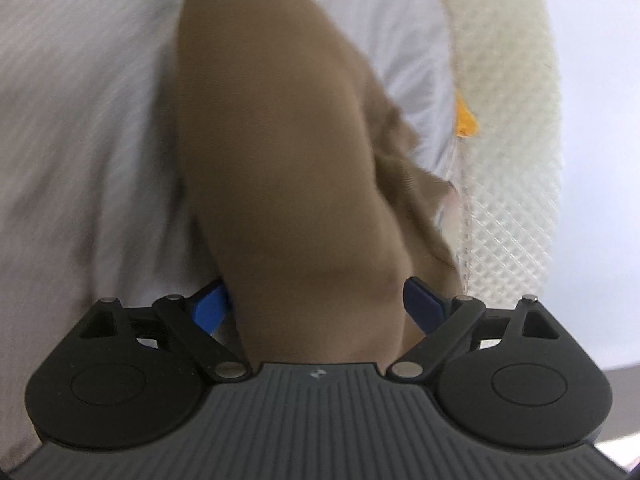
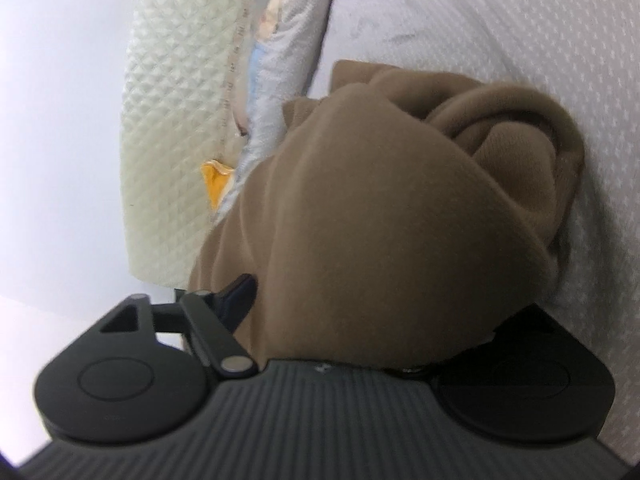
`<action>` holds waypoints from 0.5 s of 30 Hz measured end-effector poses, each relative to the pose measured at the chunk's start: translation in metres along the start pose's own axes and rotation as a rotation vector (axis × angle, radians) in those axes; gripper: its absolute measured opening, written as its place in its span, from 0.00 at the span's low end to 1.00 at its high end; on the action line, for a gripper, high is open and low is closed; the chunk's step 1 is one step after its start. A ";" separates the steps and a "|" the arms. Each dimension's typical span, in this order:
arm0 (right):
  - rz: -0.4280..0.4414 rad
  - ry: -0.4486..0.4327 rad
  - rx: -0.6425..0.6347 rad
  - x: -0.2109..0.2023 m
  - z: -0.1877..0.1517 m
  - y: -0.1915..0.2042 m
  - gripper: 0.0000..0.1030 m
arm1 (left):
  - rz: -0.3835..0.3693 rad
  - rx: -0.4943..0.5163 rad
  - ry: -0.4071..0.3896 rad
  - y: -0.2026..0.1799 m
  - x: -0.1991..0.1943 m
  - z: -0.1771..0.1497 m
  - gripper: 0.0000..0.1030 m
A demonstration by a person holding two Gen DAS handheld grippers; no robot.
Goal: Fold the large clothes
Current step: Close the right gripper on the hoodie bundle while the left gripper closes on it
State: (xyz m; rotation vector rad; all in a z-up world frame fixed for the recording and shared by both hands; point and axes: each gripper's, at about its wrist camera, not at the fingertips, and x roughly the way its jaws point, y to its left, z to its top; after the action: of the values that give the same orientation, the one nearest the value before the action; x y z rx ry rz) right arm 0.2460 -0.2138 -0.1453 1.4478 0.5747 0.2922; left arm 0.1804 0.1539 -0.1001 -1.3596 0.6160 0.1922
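Observation:
A brown garment (image 1: 280, 140) lies bunched on a white bedsheet (image 1: 80, 100). Its near end runs down between the blue pads (image 1: 208, 306) of my left gripper (image 1: 316, 300), filling the gap and narrowing where the pads squeeze it. In the right wrist view the same brown garment (image 2: 380, 200) is heaped in thick folds and hangs over my right gripper (image 2: 360, 304). That gripper's left finger (image 2: 240, 296) shows dark beside the cloth, while its right finger is buried under it. I cannot see whether those pads press on the cloth.
A cream quilted mattress edge (image 1: 508, 160) with an orange tag (image 1: 464, 116) runs along the right of the left wrist view. The mattress edge (image 2: 176, 120) and orange tag (image 2: 216, 180) also show left of the garment. White sheet (image 2: 520, 40) lies beyond.

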 end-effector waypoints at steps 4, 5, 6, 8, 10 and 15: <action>0.051 -0.015 -0.007 -0.004 -0.002 0.002 0.76 | -0.033 -0.058 -0.087 0.006 -0.004 0.009 0.91; 0.068 -0.019 0.004 -0.006 0.000 0.001 0.76 | -0.045 -0.066 -0.090 0.006 -0.001 0.011 0.92; 0.086 -0.021 0.015 -0.007 0.001 0.000 0.76 | -0.046 -0.073 -0.087 0.006 0.004 0.014 0.92; 0.112 -0.025 0.022 -0.011 0.002 0.000 0.76 | -0.032 -0.075 -0.083 0.005 0.013 0.017 0.93; 0.116 -0.027 0.010 -0.010 0.004 0.001 0.76 | -0.006 -0.078 -0.091 0.003 0.024 0.021 0.93; 0.068 -0.023 0.043 -0.002 0.004 -0.012 0.75 | 0.052 -0.120 -0.135 0.003 0.049 0.040 0.91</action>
State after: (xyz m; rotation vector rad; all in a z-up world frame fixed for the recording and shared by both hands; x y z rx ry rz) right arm 0.2451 -0.2199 -0.1569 1.5125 0.5167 0.3180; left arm 0.2317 0.1822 -0.1247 -1.4341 0.5334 0.3654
